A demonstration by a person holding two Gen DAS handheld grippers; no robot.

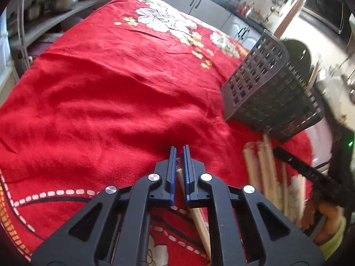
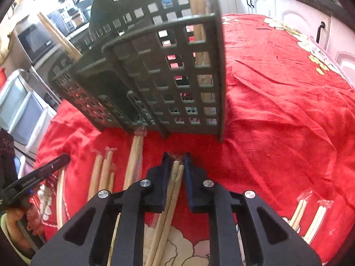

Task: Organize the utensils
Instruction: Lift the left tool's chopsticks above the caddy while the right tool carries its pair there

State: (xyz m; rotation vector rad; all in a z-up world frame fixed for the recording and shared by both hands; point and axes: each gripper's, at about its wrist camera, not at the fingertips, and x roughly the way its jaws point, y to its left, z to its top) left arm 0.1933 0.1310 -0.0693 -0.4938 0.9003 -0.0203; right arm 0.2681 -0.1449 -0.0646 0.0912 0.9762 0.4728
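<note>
Left wrist view: my left tongs (image 1: pixel 179 153) were clamped on a thin wooden chopstick (image 1: pixel 200 223) over the red cloth-covered surface (image 1: pixel 99 93). It looked light, stiff and smooth, apt to pivot when gripped near its end.

Right wrist view: my right tongs (image 2: pixel 176 158) held a pair of chopsticks (image 2: pixel 169 204) just before the dark plastic lattice basket (image 2: pixel 155 71); wrapped pairs (image 2: pixel 310 217) lay nearby.

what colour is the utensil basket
Dark grey, with a square-hole grid; the utensil basket shows best in the right wrist view.
</note>
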